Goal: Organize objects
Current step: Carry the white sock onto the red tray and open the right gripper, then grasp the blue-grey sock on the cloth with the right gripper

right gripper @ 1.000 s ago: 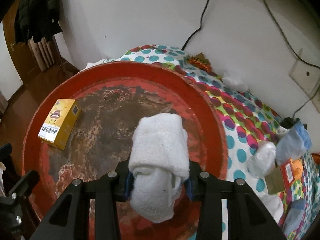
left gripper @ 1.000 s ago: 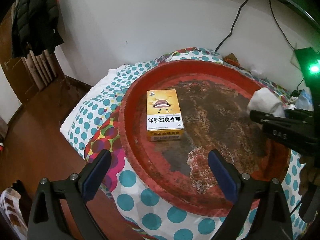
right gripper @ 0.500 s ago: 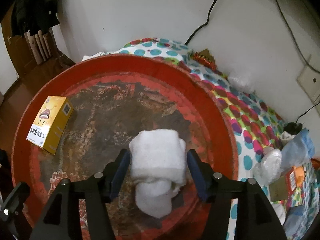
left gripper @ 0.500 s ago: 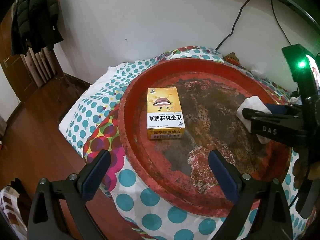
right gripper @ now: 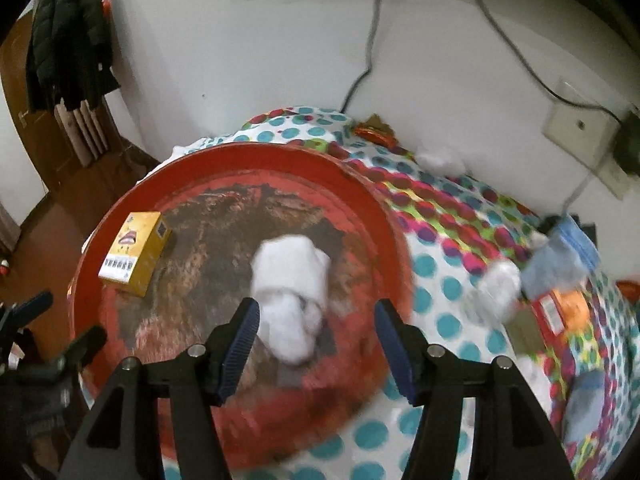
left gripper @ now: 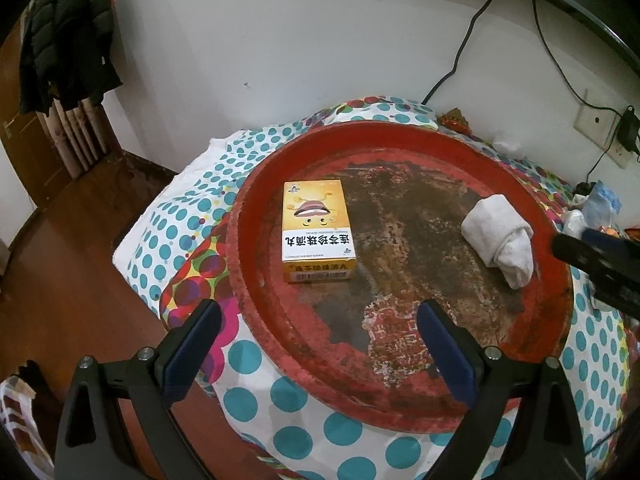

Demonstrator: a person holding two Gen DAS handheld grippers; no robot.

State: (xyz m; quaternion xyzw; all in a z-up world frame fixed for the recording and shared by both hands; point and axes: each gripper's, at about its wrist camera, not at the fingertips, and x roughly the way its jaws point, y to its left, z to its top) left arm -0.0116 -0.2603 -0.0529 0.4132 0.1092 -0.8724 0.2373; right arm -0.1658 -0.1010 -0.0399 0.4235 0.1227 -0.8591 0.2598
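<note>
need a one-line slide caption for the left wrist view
Open left gripper faces a red tray holding a yellow box and rolled white towel.

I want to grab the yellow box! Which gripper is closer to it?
Left. The left gripper hovers open just in front of the yellow box; the right gripper is across the tray, by the white towel.

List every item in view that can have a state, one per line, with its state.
Yellow medicine box: closed, lying flat in the tray.
Rolled white towel: rolled, resting in the tray, not gripped.
Red round tray: on the polka-dot cloth, paint worn.
Left gripper: jaws open, empty.
Right gripper: jaws open, empty.
</note>
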